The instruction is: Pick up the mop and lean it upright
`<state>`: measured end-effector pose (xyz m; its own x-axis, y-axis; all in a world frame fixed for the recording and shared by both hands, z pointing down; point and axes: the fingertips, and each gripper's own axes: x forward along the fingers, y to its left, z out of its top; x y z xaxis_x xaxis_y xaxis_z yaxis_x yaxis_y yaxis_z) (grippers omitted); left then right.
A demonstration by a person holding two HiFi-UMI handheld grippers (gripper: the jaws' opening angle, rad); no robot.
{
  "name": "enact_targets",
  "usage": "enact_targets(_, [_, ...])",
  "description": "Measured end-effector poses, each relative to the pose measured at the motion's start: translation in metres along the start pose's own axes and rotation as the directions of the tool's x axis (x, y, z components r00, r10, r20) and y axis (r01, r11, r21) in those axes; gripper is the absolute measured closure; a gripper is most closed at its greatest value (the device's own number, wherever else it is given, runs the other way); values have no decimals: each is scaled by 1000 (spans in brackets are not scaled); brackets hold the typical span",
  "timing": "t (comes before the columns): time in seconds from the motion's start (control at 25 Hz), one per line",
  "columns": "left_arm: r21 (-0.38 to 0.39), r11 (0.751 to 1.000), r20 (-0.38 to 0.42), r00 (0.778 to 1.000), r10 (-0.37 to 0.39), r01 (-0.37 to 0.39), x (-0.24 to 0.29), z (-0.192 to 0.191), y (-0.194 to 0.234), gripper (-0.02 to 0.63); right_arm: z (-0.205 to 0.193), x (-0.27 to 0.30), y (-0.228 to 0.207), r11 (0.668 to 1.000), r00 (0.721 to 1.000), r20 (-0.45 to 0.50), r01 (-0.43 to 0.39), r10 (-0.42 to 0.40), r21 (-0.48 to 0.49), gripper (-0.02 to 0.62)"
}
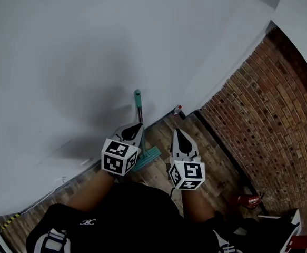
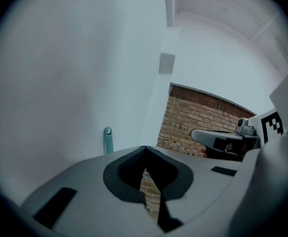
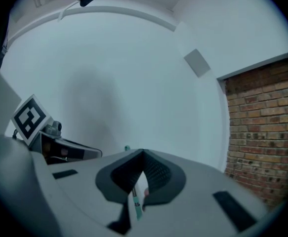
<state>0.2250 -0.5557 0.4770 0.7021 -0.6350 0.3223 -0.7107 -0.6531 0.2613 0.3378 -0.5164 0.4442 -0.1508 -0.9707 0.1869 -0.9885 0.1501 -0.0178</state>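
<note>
Since both of my tools are pressed together with nothing pinched, the left gripper (image 1: 137, 126) and the right gripper (image 1: 178, 132) hang empty in front of me. Just beside the left one's tips the mop (image 1: 138, 103) stands nearly upright. Its teal head (image 1: 148, 158) is on the wooden floor (image 1: 216, 157) and its handle top rests against the white wall (image 1: 90, 46). I judge the leaning done; only backing off without nudging the shaft is left.

Teal mop (image 1: 138, 103), wht wall (image 1: 63, 62), red-brick wall (image 1: 258, 104), brn wood flr (image 1: 214, 159)
</note>
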Motion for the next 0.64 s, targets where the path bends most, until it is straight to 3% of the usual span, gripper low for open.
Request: enact_targets(0.64, [4, 999, -4, 999, 35, -35, 4, 4, -12, 615, -2, -5, -15, 999, 999, -9, -46, 46, 7, 583])
